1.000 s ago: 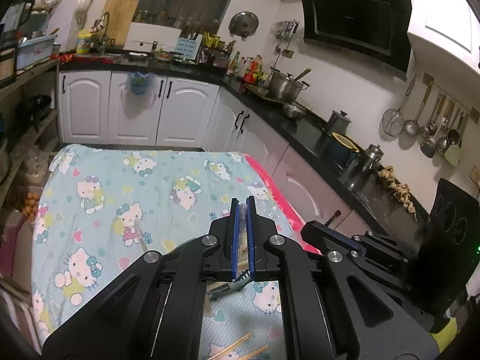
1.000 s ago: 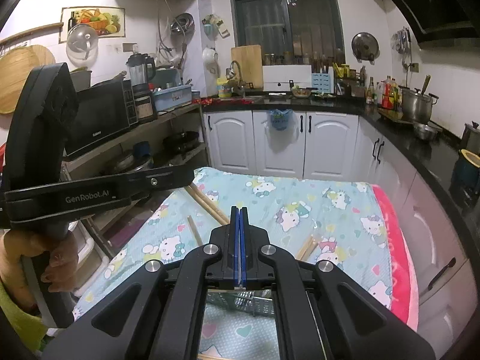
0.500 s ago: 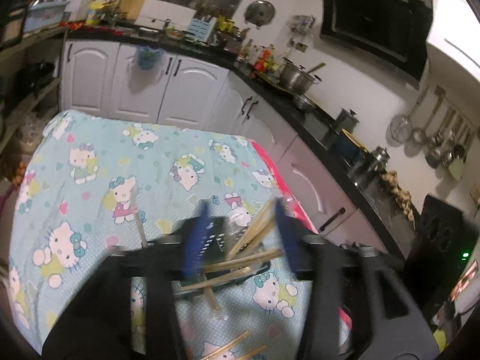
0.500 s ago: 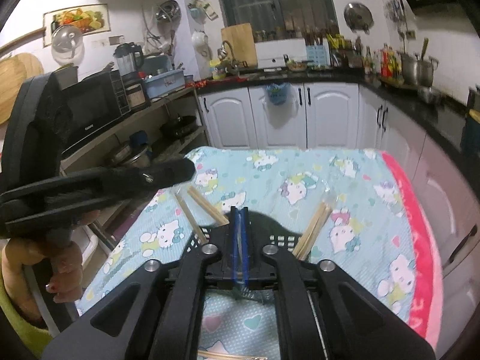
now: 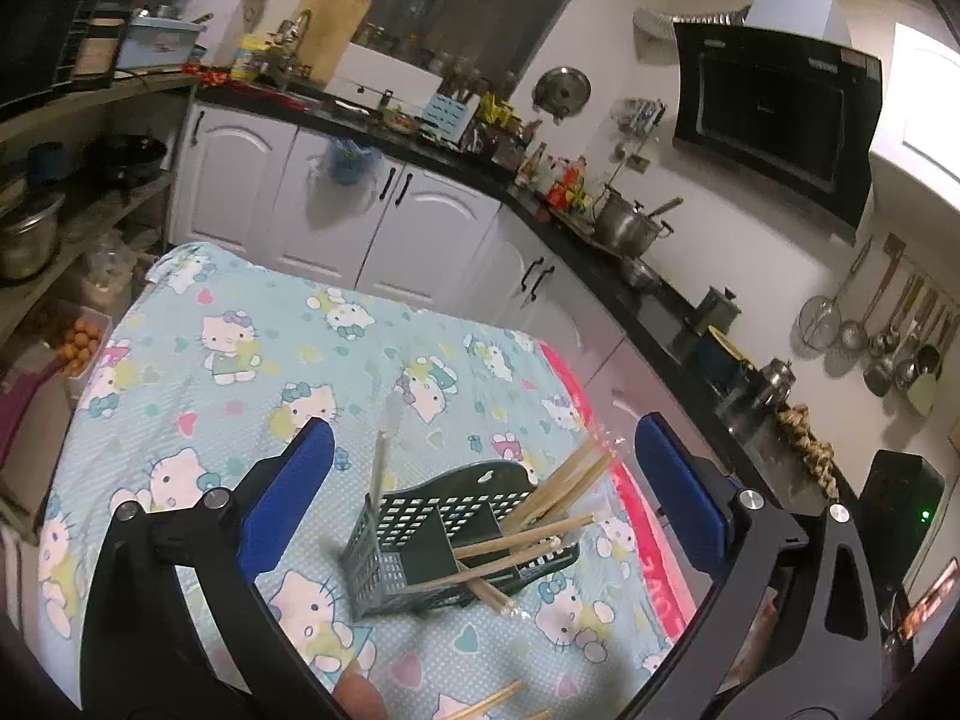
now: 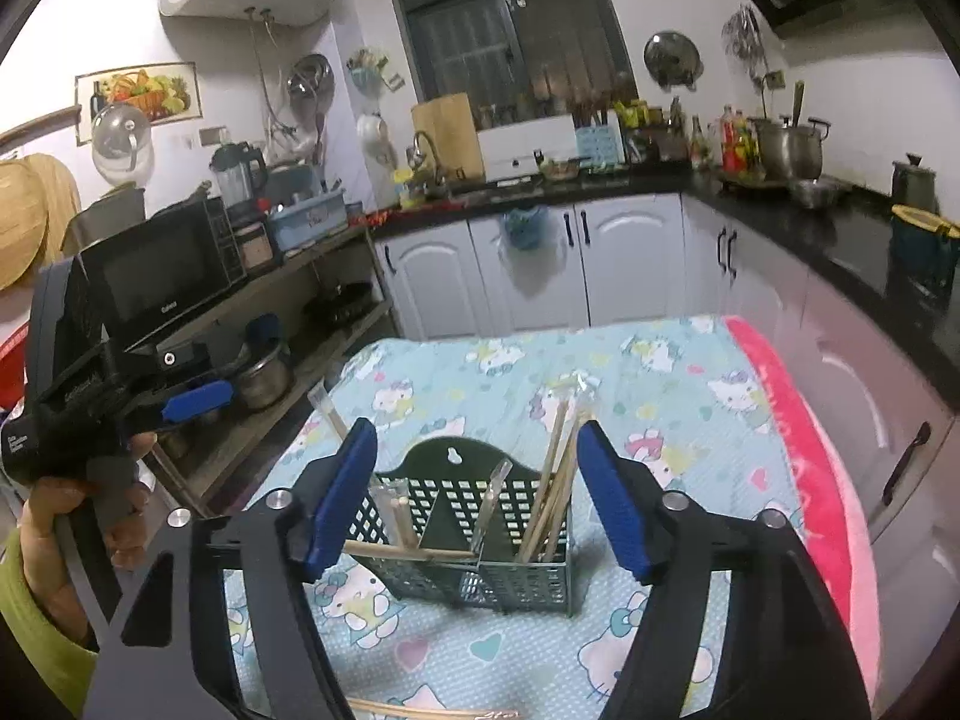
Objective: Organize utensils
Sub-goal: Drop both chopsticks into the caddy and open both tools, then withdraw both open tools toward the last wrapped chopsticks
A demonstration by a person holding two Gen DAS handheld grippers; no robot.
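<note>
A dark green slotted utensil basket stands on the Hello Kitty tablecloth. Several wooden chopsticks lean in it, some in clear wrappers. My left gripper is open and empty, its blue pads either side of the basket, above it. My right gripper is open and empty, framing the basket from the near side. The left gripper also shows in the right wrist view, held by a hand at the left.
Loose chopsticks lie on the cloth at the near edge. A pink cloth border marks the table's right side. White cabinets and a black counter ring the table. Shelves with pots stand left.
Both grippers have opened from shut. Both views have tipped down toward the basket, which now shows fully between the fingers.
</note>
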